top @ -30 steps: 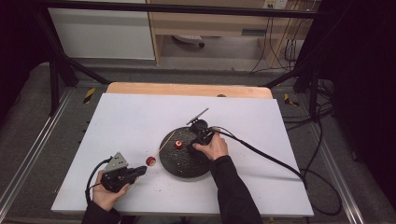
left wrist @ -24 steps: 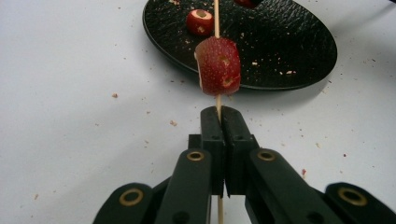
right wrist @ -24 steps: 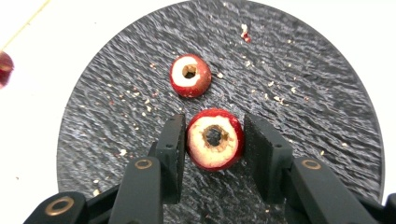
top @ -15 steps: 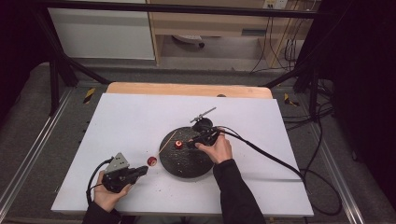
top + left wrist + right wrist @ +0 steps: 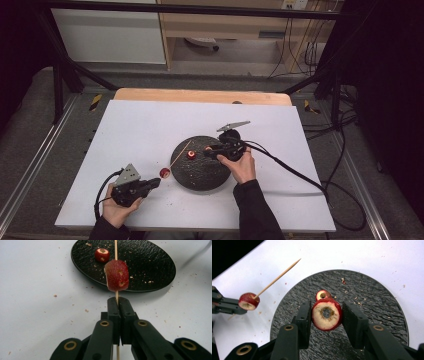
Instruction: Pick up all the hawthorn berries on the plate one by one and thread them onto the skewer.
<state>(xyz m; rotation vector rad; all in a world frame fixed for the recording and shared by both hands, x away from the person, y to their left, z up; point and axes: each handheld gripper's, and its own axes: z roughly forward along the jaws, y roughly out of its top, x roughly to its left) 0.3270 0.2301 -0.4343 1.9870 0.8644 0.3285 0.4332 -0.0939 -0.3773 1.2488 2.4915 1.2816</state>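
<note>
2 grippers busy — left gripper (image 5: 117, 305) pinching skewer (image 5: 180, 153) with 1 fruit slice (image 5: 117, 275) threaded; right gripper (image 5: 327, 315) clamped on cored slice (image 5: 326, 314) above black plate (image 5: 372, 300), 1 more piece (image 5: 323, 294) lying there.

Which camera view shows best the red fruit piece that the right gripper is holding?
The right gripper view: the cored fruit piece sits close between the right gripper jaws, hole facing the camera. In the high view it is a tiny spot. The left gripper view offers no clear sight of it.
</note>
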